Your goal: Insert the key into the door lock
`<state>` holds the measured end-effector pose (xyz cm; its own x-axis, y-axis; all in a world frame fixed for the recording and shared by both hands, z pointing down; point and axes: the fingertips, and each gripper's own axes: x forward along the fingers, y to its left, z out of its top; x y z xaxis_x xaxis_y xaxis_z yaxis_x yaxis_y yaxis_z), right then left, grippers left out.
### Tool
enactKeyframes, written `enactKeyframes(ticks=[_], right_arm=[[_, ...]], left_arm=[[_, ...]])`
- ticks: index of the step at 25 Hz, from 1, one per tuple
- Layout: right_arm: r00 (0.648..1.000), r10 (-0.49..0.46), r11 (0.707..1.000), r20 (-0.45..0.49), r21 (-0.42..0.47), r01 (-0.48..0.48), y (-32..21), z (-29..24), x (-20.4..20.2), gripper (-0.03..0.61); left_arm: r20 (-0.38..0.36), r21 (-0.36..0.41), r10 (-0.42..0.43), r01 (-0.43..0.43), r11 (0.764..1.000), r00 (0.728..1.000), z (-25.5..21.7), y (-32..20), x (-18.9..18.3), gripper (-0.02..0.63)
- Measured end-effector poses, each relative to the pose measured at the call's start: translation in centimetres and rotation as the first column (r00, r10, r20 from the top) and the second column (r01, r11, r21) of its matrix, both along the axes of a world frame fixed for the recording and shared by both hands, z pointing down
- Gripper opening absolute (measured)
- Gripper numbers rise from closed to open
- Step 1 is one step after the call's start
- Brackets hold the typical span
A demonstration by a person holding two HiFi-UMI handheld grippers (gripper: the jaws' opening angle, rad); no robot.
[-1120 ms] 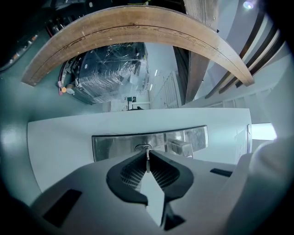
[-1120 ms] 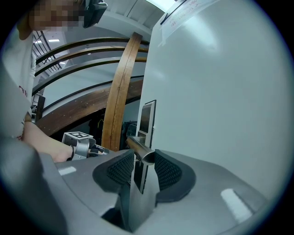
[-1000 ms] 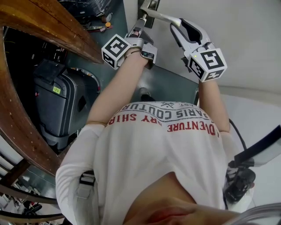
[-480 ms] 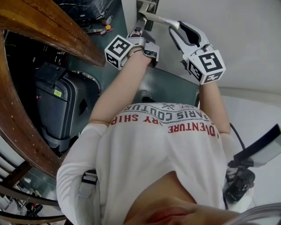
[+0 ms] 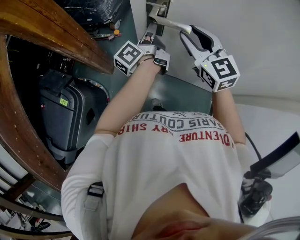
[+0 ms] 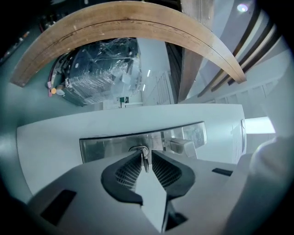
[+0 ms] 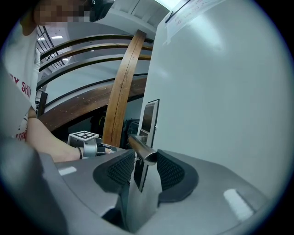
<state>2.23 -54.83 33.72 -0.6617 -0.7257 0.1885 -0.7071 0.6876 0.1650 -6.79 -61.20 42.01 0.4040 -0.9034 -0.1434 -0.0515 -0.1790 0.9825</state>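
A thin metal key (image 6: 145, 161) is pinched on edge between the pads of my left gripper (image 6: 145, 158), which is shut on it. Its tip sits at the keyhole (image 6: 138, 149) in the steel lock plate (image 6: 105, 146) on the white door's edge. Whether it has entered I cannot tell. In the head view the left gripper (image 5: 150, 30) reaches up to the lock plate (image 5: 157, 9). My right gripper (image 7: 146, 160) is shut on the end of the silver door handle (image 7: 141, 146), one pad on each side. From above, the right gripper (image 5: 186, 32) grips the handle (image 5: 169, 21) against the white door (image 5: 248, 33).
A curved wooden railing (image 5: 51, 28) runs along the left. A dark suitcase (image 5: 65, 117) stands below it. A plastic-wrapped bundle (image 6: 101, 69) lies beyond the door. Black equipment with a cable (image 5: 255, 197) sits at the lower right. The latch bolt (image 6: 183, 146) juts from the plate beside the keyhole.
In the head view the left gripper has edged up and right toward the lock plate. The right gripper has stayed on the handle.
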Motion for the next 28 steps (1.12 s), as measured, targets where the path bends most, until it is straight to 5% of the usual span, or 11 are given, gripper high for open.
enactKeyframes(ticks=[5,8,10,13,16,20,22,28], right_arm=[[0.998,0.069,0.998,0.009,0.005,-0.069,0.7,-0.8,1.3,0.132],[0.999,0.029,0.999,0.031,-0.021,-0.028,3.9,-1.1,1.2,0.13],[0.997,-0.046,0.997,0.055,-0.052,0.049,7.8,-1.3,0.2,0.129],[0.992,-0.109,0.992,0.062,-0.063,0.113,14.1,-1.9,-1.2,0.03],[0.987,-0.14,0.986,0.08,-0.084,0.146,20.5,-1.8,-2.4,0.002],[0.983,-0.155,0.976,0.095,-0.142,0.168,27.5,0.1,-3.4,0.002],[0.983,-0.157,0.969,0.093,-0.176,0.171,30.3,1.2,-3.6,0.002],[0.968,-0.214,0.955,0.129,-0.181,0.235,35.8,1.9,-2.6,0.002]], left_arm=[[0.2,0.089,0.071,-0.09,0.992,0.977,-1.3,2.5,-0.7,0.075],[0.396,0.154,0.125,-0.2,0.968,0.91,-2.3,6.8,-0.5,0.075],[0.574,0.216,0.136,-0.309,0.926,0.807,-4.2,11.2,0.0,0.075],[0.775,0.291,0.078,-0.464,0.837,0.627,-8.1,18.2,1.0,0.005],[0.887,0.296,0.017,-0.595,0.747,0.462,-10.0,25.2,1.9,0.002],[0.951,0.238,-0.018,-0.693,0.68,0.309,-9.4,32.7,2.8,0.002],[0.96,0.214,-0.013,-0.706,0.675,0.278,-9.0,35.6,3.0,0.002],[0.966,0.197,-0.023,-0.683,0.703,0.256,-8.7,41.5,3.6,0.002]])
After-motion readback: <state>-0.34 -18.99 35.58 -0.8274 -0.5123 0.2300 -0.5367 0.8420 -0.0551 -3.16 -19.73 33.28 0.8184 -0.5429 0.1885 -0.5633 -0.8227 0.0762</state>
